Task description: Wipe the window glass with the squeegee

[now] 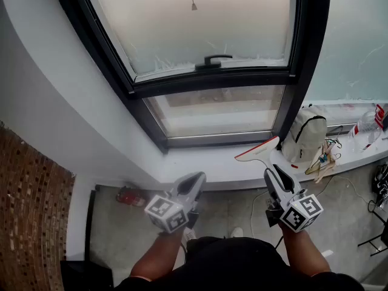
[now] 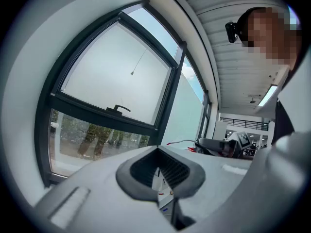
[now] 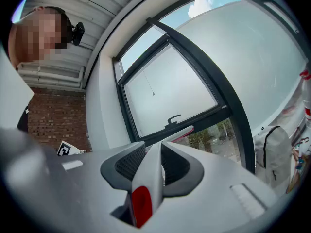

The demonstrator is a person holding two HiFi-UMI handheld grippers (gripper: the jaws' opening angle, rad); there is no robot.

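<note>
Office-like interior: window (image 1: 242, 23), brick wall (image 1: 30, 211)

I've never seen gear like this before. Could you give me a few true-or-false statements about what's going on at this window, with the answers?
1. The right tool is gripping the squeegee by its handle. True.
2. The left tool is holding a cloth. False: its jaws are together with nothing between them.
3. A white backpack stands on the window ledge, off to the right. True.
4. The window handle is bright red. False: it is black, and sits at the bottom edge of the frosted upper pane.
</note>
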